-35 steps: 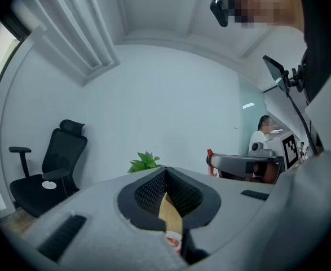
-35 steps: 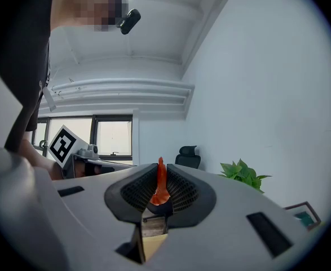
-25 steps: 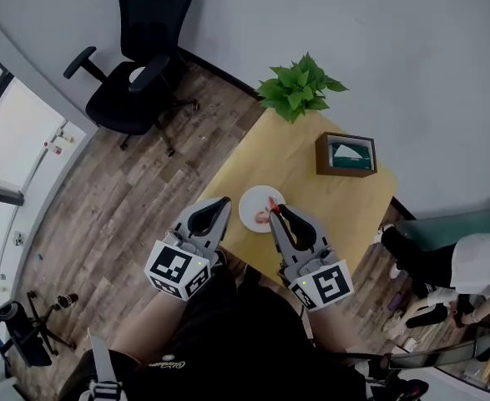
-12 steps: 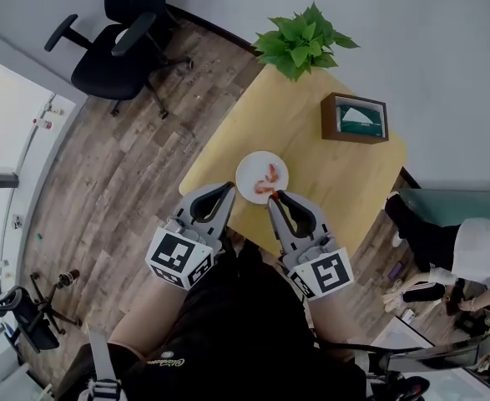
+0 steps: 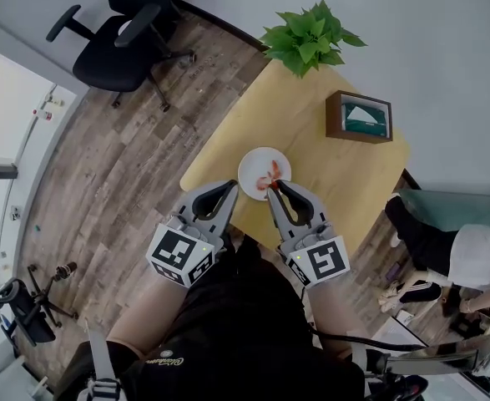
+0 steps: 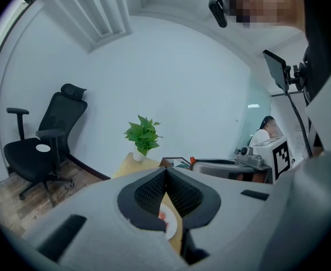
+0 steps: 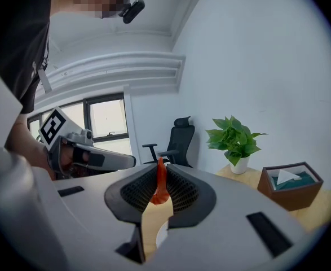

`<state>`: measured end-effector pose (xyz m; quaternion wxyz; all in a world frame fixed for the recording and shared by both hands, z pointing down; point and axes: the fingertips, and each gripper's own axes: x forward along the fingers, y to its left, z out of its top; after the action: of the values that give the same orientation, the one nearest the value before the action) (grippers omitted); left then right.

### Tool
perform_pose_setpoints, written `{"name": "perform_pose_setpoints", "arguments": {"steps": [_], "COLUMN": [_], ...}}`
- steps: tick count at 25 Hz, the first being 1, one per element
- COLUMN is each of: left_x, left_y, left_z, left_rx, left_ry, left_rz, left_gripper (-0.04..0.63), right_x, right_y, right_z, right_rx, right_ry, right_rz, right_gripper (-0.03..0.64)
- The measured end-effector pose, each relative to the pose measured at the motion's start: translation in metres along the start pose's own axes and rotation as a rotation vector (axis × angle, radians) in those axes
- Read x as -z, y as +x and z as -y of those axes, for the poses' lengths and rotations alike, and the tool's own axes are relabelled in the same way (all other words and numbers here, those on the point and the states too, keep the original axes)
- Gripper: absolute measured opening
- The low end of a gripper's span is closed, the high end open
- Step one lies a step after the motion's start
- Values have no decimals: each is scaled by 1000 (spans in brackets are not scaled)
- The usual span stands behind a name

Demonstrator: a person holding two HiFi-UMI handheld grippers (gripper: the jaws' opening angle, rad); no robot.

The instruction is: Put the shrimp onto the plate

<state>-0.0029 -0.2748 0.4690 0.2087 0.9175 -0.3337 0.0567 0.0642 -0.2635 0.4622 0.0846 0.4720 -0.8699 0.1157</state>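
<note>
You are holding a shrimp pinched upright in the right gripper, its jaws closed down to a narrow slit on the thin body, with the tips hanging at the near rim of the plate. The left gripper is waiting empty just beside the plate's near-left rim, its jaws pressed together at the tips with nothing between them. A second shrimp is already lying on the plate, towards its right side, and the plate itself is sitting close to the near edge of the table. The potted plant and the tissue box are standing well beyond the plate, out of the way. The risk, by the look of it, is in the release: the held shrimp appears to be hovering over the rim and not the plate's middle, so opening the jaws here could be sending it onto the bare wood or, with the table edge so near, off onto the floor. The grip is also taking only a slender part of the shrimp, so a quick swing could be shaking it loose early, or it may be clinging to one pad as the jaws part. Coming down too low, either gripper could be nudging the light plate towards the table edge
</note>
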Motion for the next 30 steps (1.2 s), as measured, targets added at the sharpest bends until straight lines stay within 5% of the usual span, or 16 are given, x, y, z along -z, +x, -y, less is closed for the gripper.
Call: {"name": "perform_pose_setpoints", "arguments": {"steps": [14,30], "left_x": [3,7], "left_y": [-4,-12], "left_z": [3,0], "left_rx": [-3,-18], "left_ry": [-3,-4], "left_rz": [-4,-14], "left_gripper": [5,5], "right_x": [69,164], "right_y": [35,85], "right_z": [27,44], "right_rx": [30,-61], "right_ry": [-114,-363], "right_rz": [-200,-508], "right_gripper": [49,49]}}
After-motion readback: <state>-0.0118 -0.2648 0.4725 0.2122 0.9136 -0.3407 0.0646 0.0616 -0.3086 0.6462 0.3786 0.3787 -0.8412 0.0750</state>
